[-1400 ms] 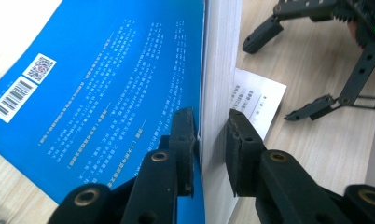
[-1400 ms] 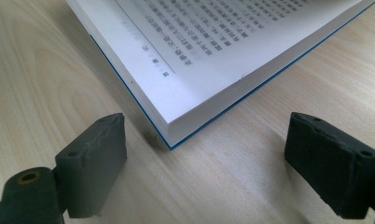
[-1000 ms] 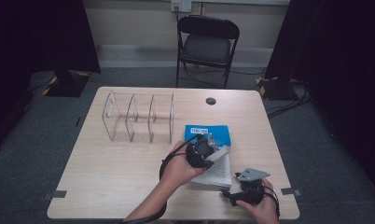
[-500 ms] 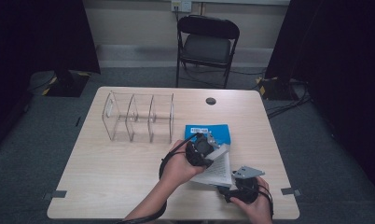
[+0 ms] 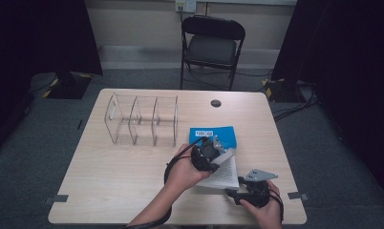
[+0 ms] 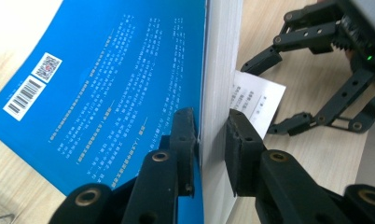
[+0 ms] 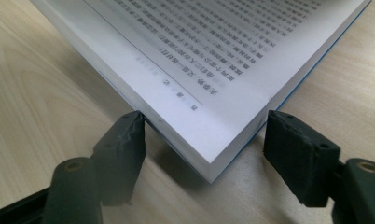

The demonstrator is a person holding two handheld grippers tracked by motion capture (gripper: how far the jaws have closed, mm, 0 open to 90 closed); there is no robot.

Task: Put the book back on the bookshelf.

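Observation:
A blue-covered book (image 5: 214, 135) lies near the table's front right, partly opened. My left gripper (image 6: 211, 126) is shut on the raised blue cover and a thick block of pages (image 6: 220, 70), holding them up on edge; in the high view it (image 5: 218, 153) sits over the book's middle. My right gripper (image 7: 204, 126) is low at the front edge, and its jaws have just been closing. They straddle the near corner of the lying pages (image 7: 213, 93) without clamping it. The right gripper (image 6: 269, 95) also appears in the left gripper view, a page corner between its jaws.
A clear acrylic rack (image 5: 142, 119) with upright dividers stands on the table (image 5: 109, 191) at the back left. A small black disc (image 5: 216, 103) lies near the far edge. A folding chair (image 5: 211, 45) stands behind the table. Dark curtains flank the room.

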